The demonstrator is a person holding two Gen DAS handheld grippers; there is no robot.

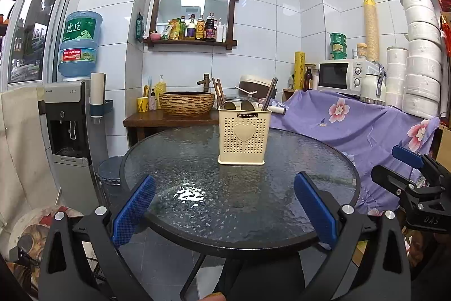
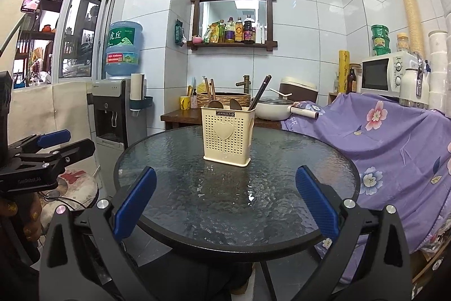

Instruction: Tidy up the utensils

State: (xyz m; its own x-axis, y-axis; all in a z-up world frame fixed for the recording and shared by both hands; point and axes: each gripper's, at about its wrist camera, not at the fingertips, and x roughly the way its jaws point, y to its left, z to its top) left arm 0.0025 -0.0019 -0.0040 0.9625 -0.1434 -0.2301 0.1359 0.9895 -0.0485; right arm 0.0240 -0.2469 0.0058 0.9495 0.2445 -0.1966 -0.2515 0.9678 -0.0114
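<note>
A cream perforated utensil holder (image 1: 243,136) with a heart on its front stands upright on the far half of a round glass table (image 1: 197,205). It holds dark chopsticks (image 1: 269,96) and wooden spoons (image 1: 228,105). The right wrist view shows the same holder (image 2: 227,136), chopsticks (image 2: 260,92) and spoons (image 2: 214,104). My left gripper (image 1: 225,205) is open and empty above the table's near edge. My right gripper (image 2: 225,205) is open and empty too, at the near edge. Each gripper shows in the other's view: the right one (image 1: 408,160) at the right edge, the left one (image 2: 53,143) at the left edge.
A wooden counter with a woven basin (image 1: 186,102) stands behind the table. A water dispenser (image 1: 70,114) is at the left. A purple floral cloth (image 1: 352,126) covers furniture at the right, with a microwave (image 1: 342,75) and stacked paper rolls (image 1: 420,47). A stool (image 2: 76,185) stands at the left.
</note>
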